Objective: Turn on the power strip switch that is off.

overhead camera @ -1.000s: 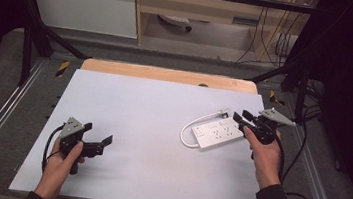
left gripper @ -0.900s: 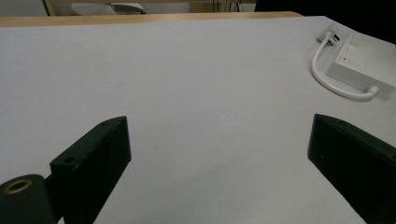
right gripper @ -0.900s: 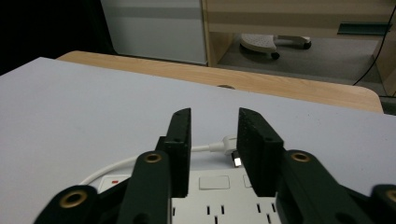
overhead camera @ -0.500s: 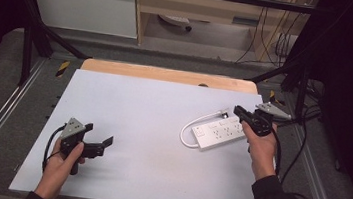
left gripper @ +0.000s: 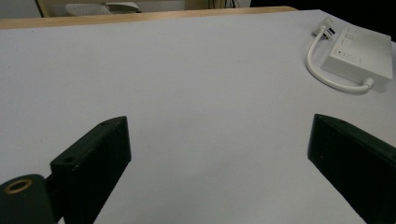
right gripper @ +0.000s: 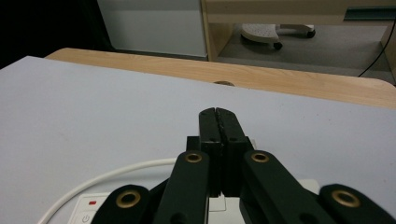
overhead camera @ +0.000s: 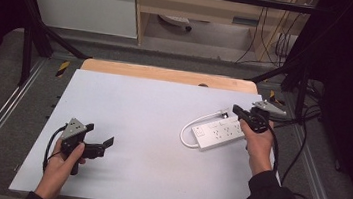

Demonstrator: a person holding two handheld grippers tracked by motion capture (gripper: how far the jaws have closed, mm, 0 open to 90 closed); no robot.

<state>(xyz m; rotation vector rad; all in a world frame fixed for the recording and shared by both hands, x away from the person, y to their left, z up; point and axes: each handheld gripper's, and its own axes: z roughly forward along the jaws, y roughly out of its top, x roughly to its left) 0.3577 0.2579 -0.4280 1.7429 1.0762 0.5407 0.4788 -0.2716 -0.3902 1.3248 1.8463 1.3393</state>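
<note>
High view first, going left to right: the person's left hand [overhead camera: 64, 159] holds the left hand-held gripper [overhead camera: 98, 146] low over the near-left part of the worktop [overhead camera: 153, 112], which is covered in a plain pale sheet with a strip of wood showing along the far edge. Its jaws are spread wide apart with nothing between them (the left gripper view confirms it, just bare worktop between the two black jaws). A black cable loops down beside the wrist.

Middle of the worktop is plain sheet.

Over to the right sits a white power strip [overhead camera: 218, 133], lying flat and angled, its far end pointing up-right. Its white cord [overhead camera: 192, 128] curls around from the near-left end and runs back along the far side to a plug [overhead camera: 224, 114] resting on the sheet just beside the strip. In the left gripper view the strip [left gripper: 359, 56] and cord loop [left gripper: 327, 77] show at the top right corner.

Right hand [overhead camera: 257, 144] holds the right hand-held gripper [overhead camera: 237, 109] over the far end of the strip, close to the plug. The right gripper view shows its jaws pressed tight together with nothing pinched in them (the strip's switch end with a red mark peeks out bottom left there). Whether the tips actually touch the strip or plug, I can't tell.
</note>
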